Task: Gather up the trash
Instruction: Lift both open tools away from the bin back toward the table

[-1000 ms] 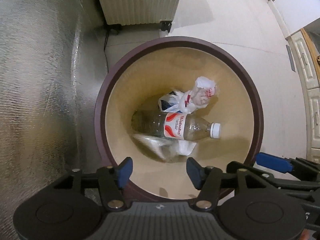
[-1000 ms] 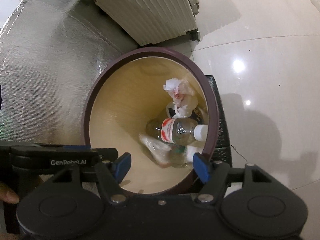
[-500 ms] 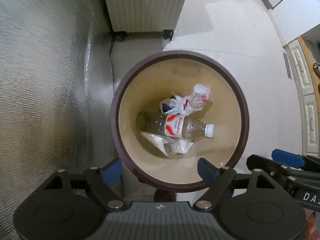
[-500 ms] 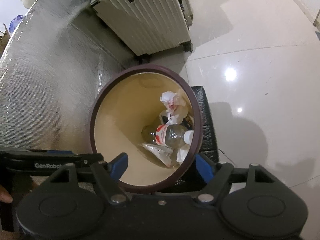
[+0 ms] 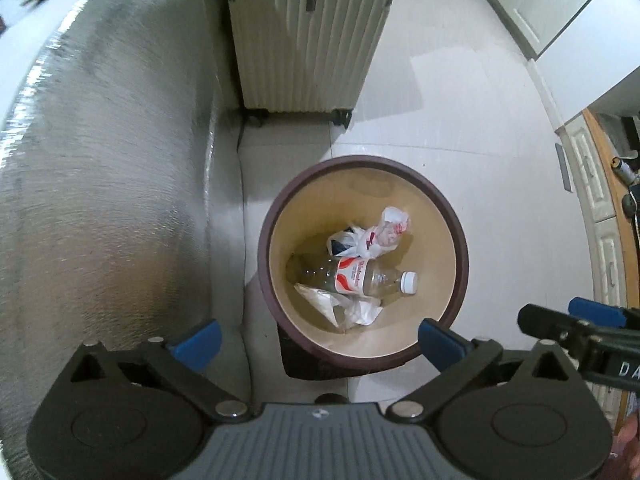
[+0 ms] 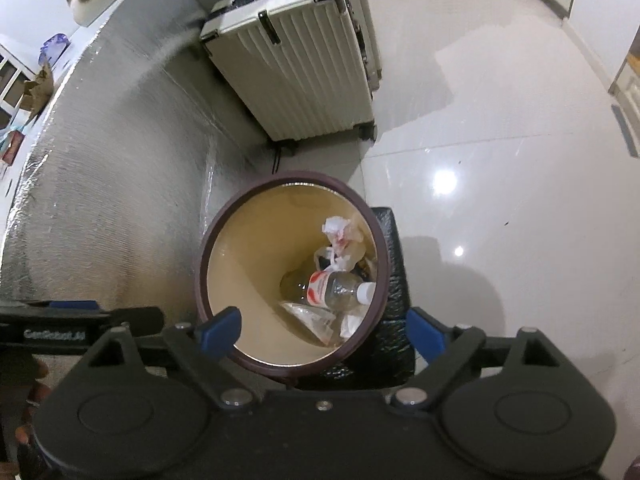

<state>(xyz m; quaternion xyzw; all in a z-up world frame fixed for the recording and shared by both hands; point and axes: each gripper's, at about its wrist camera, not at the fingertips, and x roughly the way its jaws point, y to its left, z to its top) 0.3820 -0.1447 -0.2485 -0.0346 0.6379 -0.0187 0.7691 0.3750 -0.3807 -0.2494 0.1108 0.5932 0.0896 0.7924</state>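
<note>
A round bin with a dark brown rim (image 5: pixel 460 240) (image 6: pixel 202 256) stands on the floor below both grippers. Inside lie a clear plastic bottle (image 5: pixel 360 276) (image 6: pixel 336 286) with a red-white label and white cap, a crumpled white-red wrapper (image 5: pixel 390 232) (image 6: pixel 340 232), and clear plastic film (image 5: pixel 340 306) (image 6: pixel 316 316). My left gripper (image 5: pixel 316 340) is open and empty, high above the bin. My right gripper (image 6: pixel 320 330) is open and empty, also above it; it shows at the right of the left wrist view (image 5: pixel 580 328).
A cream ribbed suitcase (image 5: pixel 304 36) (image 6: pixel 296 60) stands behind the bin. A silver foil-covered surface (image 5: pixel 100 180) (image 6: pixel 100 180) rises on the left. A black object (image 6: pixel 394 320) sits under the bin. Glossy white floor tiles (image 6: pixel 500 180) spread right; cabinets (image 5: pixel 600 208) lie far right.
Both grippers have risen away from the bin, which now looks smaller. The left jaws have opened wider. The trash inside has not moved.
</note>
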